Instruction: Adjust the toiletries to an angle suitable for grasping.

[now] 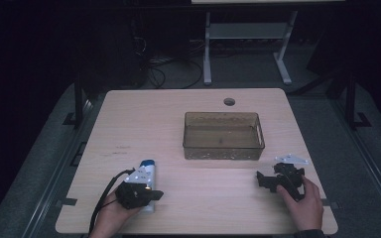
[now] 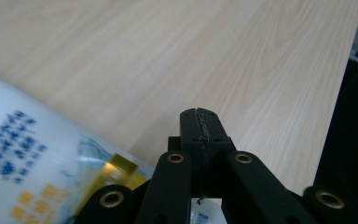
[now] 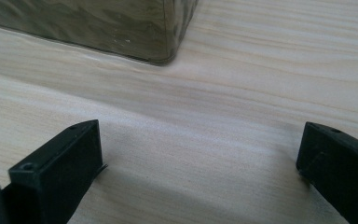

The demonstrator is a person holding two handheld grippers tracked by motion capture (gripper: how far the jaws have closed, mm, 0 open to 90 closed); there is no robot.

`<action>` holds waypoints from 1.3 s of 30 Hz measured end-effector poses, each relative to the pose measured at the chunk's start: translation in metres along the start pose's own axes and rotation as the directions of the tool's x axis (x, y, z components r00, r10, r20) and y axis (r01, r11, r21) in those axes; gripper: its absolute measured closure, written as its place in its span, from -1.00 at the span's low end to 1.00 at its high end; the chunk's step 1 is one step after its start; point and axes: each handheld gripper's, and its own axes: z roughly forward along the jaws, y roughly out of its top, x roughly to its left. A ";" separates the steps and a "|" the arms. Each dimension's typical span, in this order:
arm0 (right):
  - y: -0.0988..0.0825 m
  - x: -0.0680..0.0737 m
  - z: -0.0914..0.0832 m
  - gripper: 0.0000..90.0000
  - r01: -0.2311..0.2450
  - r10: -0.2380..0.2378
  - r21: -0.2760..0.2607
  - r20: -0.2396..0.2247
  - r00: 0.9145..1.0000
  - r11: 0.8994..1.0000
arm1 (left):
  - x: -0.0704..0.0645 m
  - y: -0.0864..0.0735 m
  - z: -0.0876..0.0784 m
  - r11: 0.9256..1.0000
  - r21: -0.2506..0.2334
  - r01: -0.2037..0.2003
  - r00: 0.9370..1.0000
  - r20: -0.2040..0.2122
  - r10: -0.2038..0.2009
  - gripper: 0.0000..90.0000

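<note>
Currently the white bottle (image 1: 147,174) with a blue cap is lying on its side at the lower left of the high view, on the table (image 1: 144,124), cap pointing toward the top of the frame. The left gripper (image 1: 151,196) is sitting over the bottle's lower end; in the left gripper view its jaws are clenched tip to tip w/ nothing between them, and the bottle's printed label (image 2: 32,172) is passing along the lower left of that frame, beside the jaws, not inside them. The right gripper (image 1: 267,181) is resting at the lower right of the high view, near the front right corner of the tinted plastic bin (image 1: 223,148); in the right gripper view its jaws are standing released and wide apart over bare wood, w/ the bin corner (image 3: 168,42) at the top of the frame. Handling est.: the bottle is looking like a thin-walled plastic cylinder, prob. light to moderate depending on fill, which the frames are not showing. The glossy label is likely making it slippery, and lying flat it is apt to roll. Recommended grip pt: across the mid-body, jaws square to the long axis, firm but not crushing. Avoid the cap end, as it is tapering there.
</note>
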 end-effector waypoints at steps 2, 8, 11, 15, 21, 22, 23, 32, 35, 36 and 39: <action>0.000 0.000 0.000 -1.00 0.000 0.000 0.000 0.000 1.000 1.000 | 0.002 0.001 -0.004 1.000 -0.013 0.002 1.000 -0.011 -0.002 0.99; 0.000 0.000 0.000 -1.00 0.000 0.000 0.000 0.000 1.000 1.000 | 0.018 0.000 -0.016 0.999 -0.044 0.010 0.998 -0.063 -0.013 0.99; 0.000 0.000 0.000 -1.00 -0.001 0.001 0.000 0.000 1.000 1.000 | 0.028 -0.003 -0.023 0.998 -0.054 0.013 0.995 -0.102 -0.018 0.99; 0.000 0.000 0.000 -1.00 -0.001 0.001 0.000 0.000 1.000 1.000 | 0.040 -0.008 -0.030 0.998 -0.059 0.025 0.989 -0.145 -0.033 0.99; 0.000 0.000 0.000 -1.00 0.001 -0.001 0.000 0.000 1.000 1.000 | 0.057 -0.018 -0.036 0.996 -0.078 0.050 0.977 -0.204 -0.065 0.99; 0.000 0.000 0.000 -1.00 0.001 -0.001 0.000 0.000 1.000 1.000 | 0.060 -0.019 -0.037 0.995 -0.082 0.053 0.975 -0.212 -0.069 0.99; 0.000 0.000 0.000 -1.00 0.001 -0.001 0.000 0.000 1.000 1.000 | 0.064 -0.022 -0.037 0.995 -0.084 0.060 0.973 -0.219 -0.077 0.99; 0.000 0.000 0.000 -1.00 0.003 -0.003 0.000 0.000 1.000 1.000 | 0.089 -0.038 -0.022 0.990 -0.073 0.124 0.956 -0.258 -0.139 0.99; 0.000 0.000 0.000 -1.00 0.003 -0.003 0.000 0.000 1.000 1.000 | 0.090 -0.039 -0.016 0.990 -0.059 0.128 0.958 -0.252 -0.139 0.99; 0.000 0.000 0.000 -1.00 0.003 -0.003 0.000 0.000 1.000 1.000 | 0.089 -0.039 -0.015 0.990 -0.054 0.129 0.959 -0.247 -0.139 0.99; 0.000 0.000 0.000 -1.00 0.003 -0.003 0.000 0.000 1.000 1.000 | 0.088 -0.039 -0.012 0.990 -0.050 0.131 0.960 -0.243 -0.139 0.99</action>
